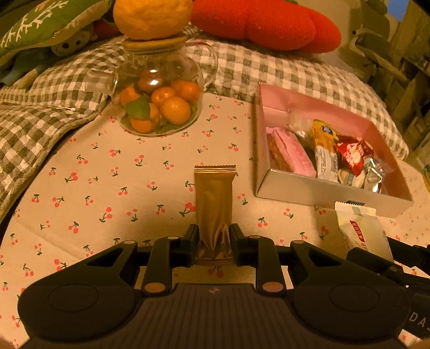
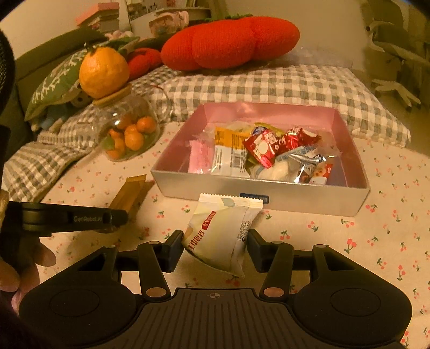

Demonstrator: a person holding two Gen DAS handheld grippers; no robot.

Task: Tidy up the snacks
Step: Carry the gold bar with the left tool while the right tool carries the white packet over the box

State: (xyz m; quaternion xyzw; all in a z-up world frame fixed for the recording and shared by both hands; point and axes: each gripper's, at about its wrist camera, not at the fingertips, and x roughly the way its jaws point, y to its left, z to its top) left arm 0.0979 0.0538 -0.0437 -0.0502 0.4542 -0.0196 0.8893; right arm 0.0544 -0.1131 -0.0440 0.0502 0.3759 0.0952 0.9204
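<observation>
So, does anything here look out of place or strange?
One thing: a large orange fruit balances on the lid of the glass jar of small oranges, so it could roll off. The jar seems to lean in the right view; perhaps only lens distortion. Snacks lie loosely piled in the pink box; nothing spilled.

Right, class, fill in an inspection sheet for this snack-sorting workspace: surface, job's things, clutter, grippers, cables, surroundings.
Surface: cherry-print cloth over a soft surface, checked blanket behind it.
Job's things: pink-lined box holding mixed wrapped snacks; gold snack bar; white snack packet.
Clutter: glass jar of small oranges, a large orange on its lid.
Grippers: left gripper shut on the gold snack bar; right gripper has fingers either side of the white snack packet, contact unclear.
Cables: nothing seen.
Surroundings: red cushion, green pillow, a chair at the right.
</observation>
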